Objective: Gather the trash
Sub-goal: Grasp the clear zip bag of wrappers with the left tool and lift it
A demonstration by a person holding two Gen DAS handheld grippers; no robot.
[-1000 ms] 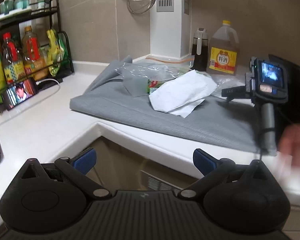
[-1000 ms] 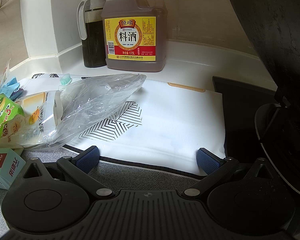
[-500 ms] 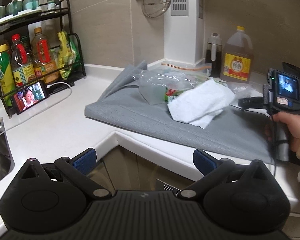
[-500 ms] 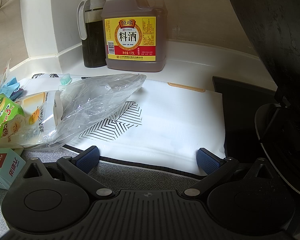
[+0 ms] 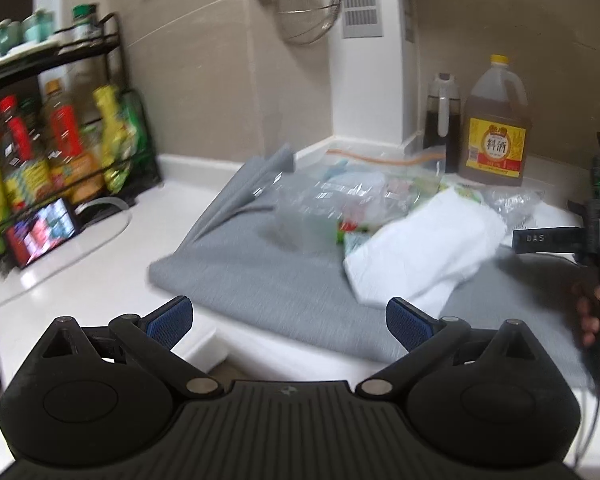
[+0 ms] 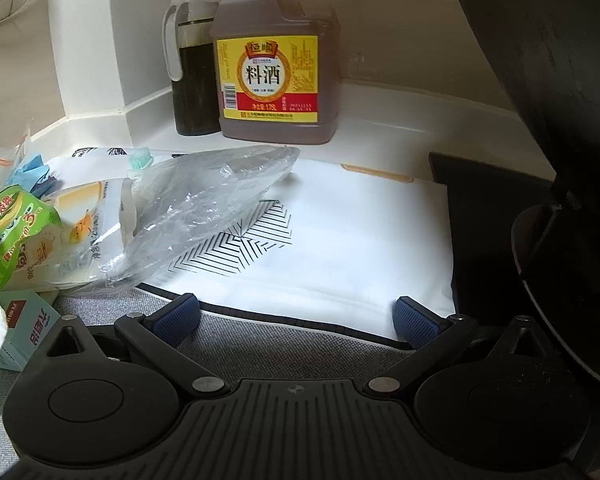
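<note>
Both tools hold nothing, jaws spread wide: the left gripper (image 5: 288, 316) hangs off the worktop's (image 5: 100, 256) front edge, the right gripper (image 6: 296, 316) low over the grey mat (image 6: 284, 344), likely lining up a pick. Beyond, the trash lies heaped mid-mat: white paper (image 5: 424, 248), clear plastic bag (image 6: 208, 200), green wrapper (image 6: 8, 220). 2 bottles (image 6: 276, 68) stand at the back corner.
</note>
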